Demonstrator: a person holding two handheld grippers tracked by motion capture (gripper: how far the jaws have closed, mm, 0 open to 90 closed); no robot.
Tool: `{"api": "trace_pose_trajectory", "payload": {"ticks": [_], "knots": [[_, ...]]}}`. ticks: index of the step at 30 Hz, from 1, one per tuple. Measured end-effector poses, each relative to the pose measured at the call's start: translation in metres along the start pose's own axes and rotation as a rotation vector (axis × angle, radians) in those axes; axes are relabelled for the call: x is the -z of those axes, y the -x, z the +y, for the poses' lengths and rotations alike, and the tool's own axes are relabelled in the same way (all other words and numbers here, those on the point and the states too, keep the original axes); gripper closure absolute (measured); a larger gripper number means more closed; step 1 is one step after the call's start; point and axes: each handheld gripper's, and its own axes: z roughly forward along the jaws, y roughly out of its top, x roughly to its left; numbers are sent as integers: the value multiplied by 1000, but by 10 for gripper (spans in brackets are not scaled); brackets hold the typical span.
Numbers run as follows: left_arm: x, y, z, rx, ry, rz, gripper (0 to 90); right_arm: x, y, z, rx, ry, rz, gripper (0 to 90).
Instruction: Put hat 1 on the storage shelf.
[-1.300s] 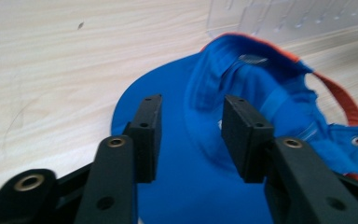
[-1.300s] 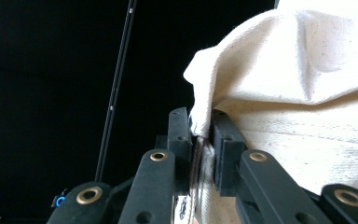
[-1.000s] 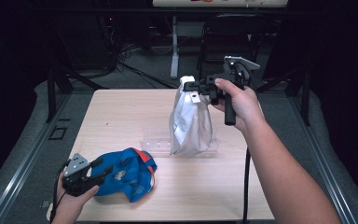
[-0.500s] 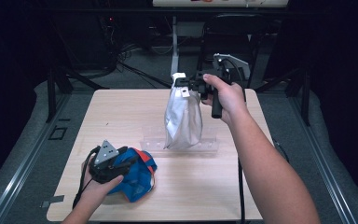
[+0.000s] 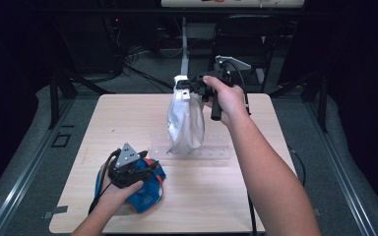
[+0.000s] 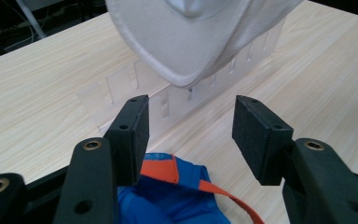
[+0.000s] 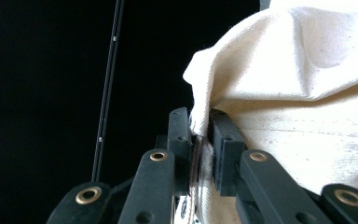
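Note:
A white cloth cap (image 5: 184,123) hangs from my right gripper (image 5: 186,87), which is shut on its top edge above the table's far middle. In the right gripper view the fold of white cloth (image 7: 307,93) is pinched between the pads of my right gripper (image 7: 200,128). The cap's lower edge (image 6: 191,42) hangs just over a clear plastic rack (image 5: 216,152). A blue cap with orange trim (image 5: 145,189) lies at the near left. My left gripper (image 5: 145,169) hovers open over the blue cap (image 6: 168,196), with nothing between the pads of this gripper (image 6: 191,126).
The clear slotted rack (image 6: 121,88) lies flat across the middle of the wooden table (image 5: 275,187). Cables trail from both grippers toward the near edge. Dark floor, stands and chair legs surround the table.
My left gripper moved right and a little farther in, over the blue cap. My right gripper carried the white cap leftward and slightly lower, over the rack.

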Motion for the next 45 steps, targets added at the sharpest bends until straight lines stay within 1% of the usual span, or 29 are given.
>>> {"api": "trace_pose_trajectory", "payload": {"ticks": [1, 6, 11, 14, 18, 20, 23, 25, 29, 31, 33, 34, 35, 36, 37, 38, 40, 41, 42, 45], "knots": [[0, 0, 1, -4, -8, -1, 468, -2, 1, 1, -1, -2, -3, 804], [-4, 0, 0, -3, -13, -3, 468, -9, 3, 5, -5, 6, -17, 804], [-5, -2, -2, 5, -19, 0, 468, -14, 7, 9, -11, 14, -35, 804], [-6, -2, -2, 4, -23, -1, 468, -16, 8, 9, -12, 9, -32, 805], [-10, -2, -1, 7, -24, -4, 468, -19, 9, 10, -14, 14, -40, 804], [-14, 0, 1, -2, -30, -7, 468, -21, 10, 11, -14, 14, -34, 804], [-17, 2, 3, -3, -26, -7, 470, -23, 10, 10, -10, 10, -37, 803], [-22, 4, 8, -9, -34, -9, 475, -23, 11, 9, -13, 10, -35, 802], [-28, 7, 14, -19, -36, -10, 494, -22, 11, 9, -9, 11, -34, 801], [-34, 10, 20, -29, -46, 2, 528, -21, 10, 8, -8, 10, -36, 800], [-37, 11, 23, -34, -50, 8, 537, -20, 10, 8, -7, 10, -36, 799], [-41, 11, 25, -42, -64, 21, 564, -20, 11, 7, -6, 7, -34, 799], [-43, 11, 27, -46, -78, 21, 576, -19, 11, 7, -8, 5, -34, 799], [-43, 11, 27, -46, -78, 21, 603, -19, 11, 6, -9, 6, -31, 799], [-47, 11, 27, -60, -90, 33, 634, -19, 12, 6, -7, 5, -28, 799], [-49, 10, 27, -69, -97, 41, 660, -18, 12, 5, -7, 3, -27, 799], [-50, 10, 27, -71, -97, 46, 733, -18, 12, 5, -9, 1, -28, 799], [-51, 8, 26, -70, -96, 51, 733, -17, 12, 5, -5, -2, -28, 799], [-51, 7, 26, -67, -98, 46, 771, -17, 11, 4, -4, -3, -31, 799], [-51, 3, 25, -56, -97, 26, 810, -14, 11, 4, 1, -4, -30, 800]]}}
